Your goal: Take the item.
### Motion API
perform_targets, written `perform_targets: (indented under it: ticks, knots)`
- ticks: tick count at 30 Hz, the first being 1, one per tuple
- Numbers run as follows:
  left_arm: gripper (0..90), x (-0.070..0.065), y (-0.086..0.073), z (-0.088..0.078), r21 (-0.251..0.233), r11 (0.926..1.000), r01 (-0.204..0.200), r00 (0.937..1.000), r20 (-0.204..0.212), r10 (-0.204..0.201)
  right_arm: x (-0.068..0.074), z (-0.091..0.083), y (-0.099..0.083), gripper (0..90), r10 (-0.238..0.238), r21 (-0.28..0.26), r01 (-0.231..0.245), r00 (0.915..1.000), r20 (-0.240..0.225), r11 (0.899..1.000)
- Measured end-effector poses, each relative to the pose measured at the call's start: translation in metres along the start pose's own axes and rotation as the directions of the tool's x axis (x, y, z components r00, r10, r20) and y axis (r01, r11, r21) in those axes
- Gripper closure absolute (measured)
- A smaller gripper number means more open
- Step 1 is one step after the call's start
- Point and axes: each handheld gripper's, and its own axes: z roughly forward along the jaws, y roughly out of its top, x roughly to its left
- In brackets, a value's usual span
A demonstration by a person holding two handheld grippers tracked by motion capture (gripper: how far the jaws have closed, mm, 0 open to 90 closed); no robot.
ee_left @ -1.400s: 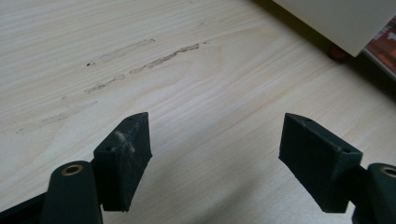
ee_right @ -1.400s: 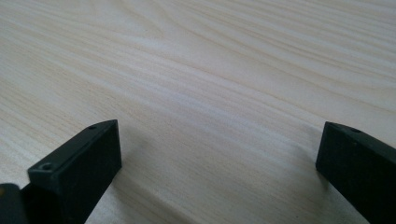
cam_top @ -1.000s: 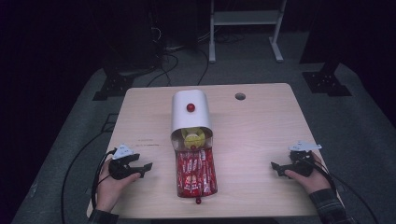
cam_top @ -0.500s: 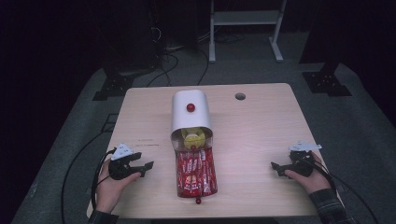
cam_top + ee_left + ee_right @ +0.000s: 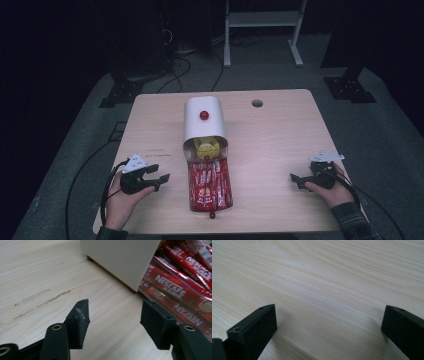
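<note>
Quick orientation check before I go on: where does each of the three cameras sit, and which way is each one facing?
High view: above the person's side, looking forward and down on the pale wooden table; both hands, left gripper and right gripper enter from below.
Left gripper view: rides the left gripper, facing the white round-topped box and red Nescafe stick packets; its black jaws have just been closing, nothing between.
Right gripper view: rides the right gripper, facing bare tabletop.
Shared: high and left gripper views both show the box and packets.

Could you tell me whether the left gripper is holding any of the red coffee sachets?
No, the left gripper is empty above the pale wooden table, beside the red coffee sachets.
</note>
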Motion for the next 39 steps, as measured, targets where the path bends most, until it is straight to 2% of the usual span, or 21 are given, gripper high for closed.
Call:
perform_targets:
  ticks: [6,7,13,27,39]
  knots:
    - [48.3,-0.006,0.004,-0.002,-0.011,0.9999,-0.005,0.9997,0.022,0.006,0.0,0.0,0.0,0.0,0.0,0.0,0.0,1.0,0.0,1.0]
    - [49.5,-0.009,0.005,-0.003,-0.017,0.9998,0.007,0.9995,0.031,-0.007,0.0,0.0,0.0,0.0,0.0,0.0,0.0,1.0,0.0,1.0]
    - [54.4,-0.013,0.007,-0.004,-0.026,0.9996,0.007,0.9989,0.047,-0.006,0.0,0.0,0.0,0.0,0.002,0.001,-0.002,1.0,0.0,1.0]
    - [60.1,-0.028,0.016,-0.006,-0.052,0.9985,-0.015,0.9952,0.096,0.02,0.0,0.0,0.0,0.0,0.001,0.001,-0.001,1.0,-0.001,1.0]
    - [61.6,-0.041,0.024,-0.002,-0.063,0.9977,-0.025,0.9888,0.145,0.034,0.0,0.0,0.0,0.0,0.001,0.001,-0.001,1.0,0.0,1.0]
